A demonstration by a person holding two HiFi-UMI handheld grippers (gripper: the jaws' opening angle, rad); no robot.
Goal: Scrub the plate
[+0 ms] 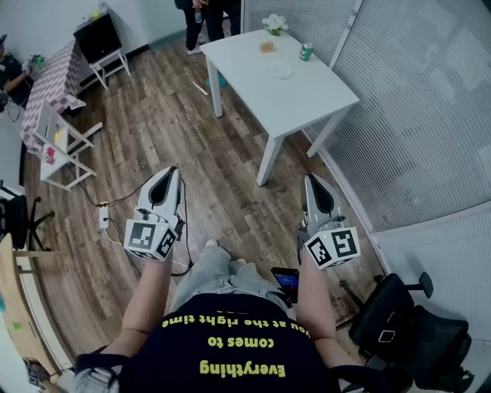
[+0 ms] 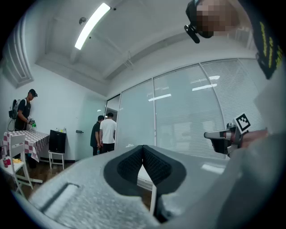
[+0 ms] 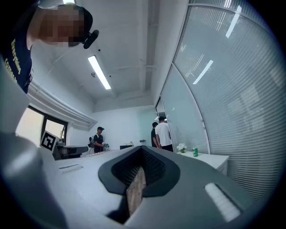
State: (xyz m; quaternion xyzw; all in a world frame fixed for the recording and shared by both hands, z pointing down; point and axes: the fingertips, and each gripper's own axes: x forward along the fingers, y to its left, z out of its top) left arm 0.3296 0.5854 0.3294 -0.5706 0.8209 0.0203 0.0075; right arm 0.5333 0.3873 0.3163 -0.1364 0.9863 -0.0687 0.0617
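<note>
Wood-floored room, white table [image 1: 307,100] at its far side: we list one plate [image 1: 281,73] upon it, well apart from our left gripper [image 1: 169,174] and right gripper [image 1: 311,179], each with jaws closed together, empty.

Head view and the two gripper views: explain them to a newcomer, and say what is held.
No robot here: a person holds a two-jaw tool in each hand. The head view looks down from a camera on the person's head at the left tool and right tool. The other two pictures come from cameras riding on each tool, looking along its jaws. Both tools are shut and hold nothing. Ahead stands a white table with a plate, a green can and flowers.
</note>
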